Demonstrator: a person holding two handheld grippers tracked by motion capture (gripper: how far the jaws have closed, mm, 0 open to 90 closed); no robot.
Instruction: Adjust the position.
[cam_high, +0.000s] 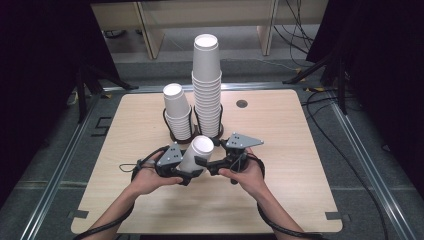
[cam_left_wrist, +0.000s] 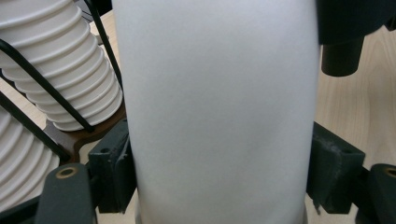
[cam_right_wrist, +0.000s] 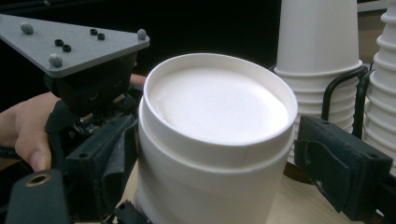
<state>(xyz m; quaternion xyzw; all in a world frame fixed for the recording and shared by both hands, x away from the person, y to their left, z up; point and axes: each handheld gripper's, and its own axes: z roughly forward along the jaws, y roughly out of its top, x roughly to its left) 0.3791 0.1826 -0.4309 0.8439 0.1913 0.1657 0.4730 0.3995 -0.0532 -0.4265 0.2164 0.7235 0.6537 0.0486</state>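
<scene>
1. We hold a small nest of white paper cups upside down between the two grippers, above the middle of the tabletop towards its near edge, just in front of the two wire holders.

2. The left gripper has its jaws clamped on the lower part of this nest; in the left gripper view the cup wall sits between both pads, which press against it on either side.

3. The right gripper is at the upper end of the nest. In the right gripper view its jaws stand apart on either side of the top cup, one pad close against the wall and the other clear of it (so not yet gripping, as far as we can judge).

4. Behind, the short stack and the tall stack stand upside down in their holders, side by side near the middle of the tabletop.

5. We judge the step in hand to be peeling one cup off the held nest. The next move calls for closing the right jaws on the top cup alone, just under its rolled seam, then pulling straight along the cups' axis while the left gripper holds the rest firm, without crushing the thin wall
</scene>
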